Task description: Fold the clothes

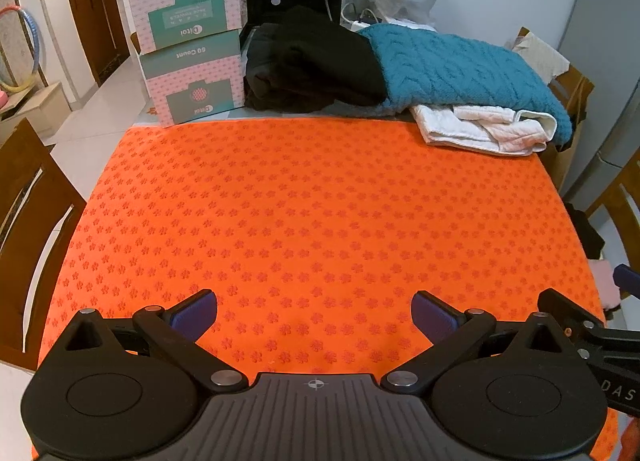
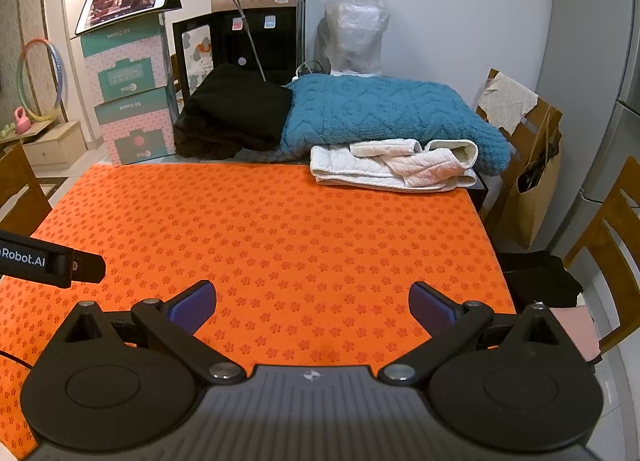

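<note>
While both tools hover low over the orange mat, left gripper and right gripper gape wide, holding nothing. Clothes sit at the far edge: black garment, teal sweater, white garment in front, touching it.
</note>
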Tool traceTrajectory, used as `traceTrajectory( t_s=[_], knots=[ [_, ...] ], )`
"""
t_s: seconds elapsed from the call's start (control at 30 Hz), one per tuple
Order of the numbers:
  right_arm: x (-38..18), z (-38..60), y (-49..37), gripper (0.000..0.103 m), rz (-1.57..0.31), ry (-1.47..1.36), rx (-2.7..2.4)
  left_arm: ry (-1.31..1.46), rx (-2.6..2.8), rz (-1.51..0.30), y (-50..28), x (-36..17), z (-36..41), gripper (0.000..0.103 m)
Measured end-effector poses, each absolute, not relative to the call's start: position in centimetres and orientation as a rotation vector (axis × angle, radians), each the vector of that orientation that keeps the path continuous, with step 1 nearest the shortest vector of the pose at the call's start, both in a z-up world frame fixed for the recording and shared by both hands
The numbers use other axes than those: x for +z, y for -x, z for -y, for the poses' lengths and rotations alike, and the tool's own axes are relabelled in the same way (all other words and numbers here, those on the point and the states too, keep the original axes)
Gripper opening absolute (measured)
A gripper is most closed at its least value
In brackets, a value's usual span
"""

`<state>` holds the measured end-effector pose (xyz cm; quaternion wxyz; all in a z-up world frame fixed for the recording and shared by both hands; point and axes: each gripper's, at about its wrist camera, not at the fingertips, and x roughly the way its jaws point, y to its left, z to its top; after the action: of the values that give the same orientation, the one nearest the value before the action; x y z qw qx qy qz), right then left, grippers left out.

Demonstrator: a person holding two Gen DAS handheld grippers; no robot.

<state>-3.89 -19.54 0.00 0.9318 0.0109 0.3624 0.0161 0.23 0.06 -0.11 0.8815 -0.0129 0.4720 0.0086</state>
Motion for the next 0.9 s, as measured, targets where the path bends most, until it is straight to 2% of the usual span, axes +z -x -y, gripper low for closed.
traceTrajectory(
  t_s=[0.9],
  knots=[
    [-1.5, 19.6, -0.7, 0.103, -0.776, -0.019, 0.046, 0.006, 0.021, -1.026, -4.2, -1.6, -0.4, 0.103]
  ],
)
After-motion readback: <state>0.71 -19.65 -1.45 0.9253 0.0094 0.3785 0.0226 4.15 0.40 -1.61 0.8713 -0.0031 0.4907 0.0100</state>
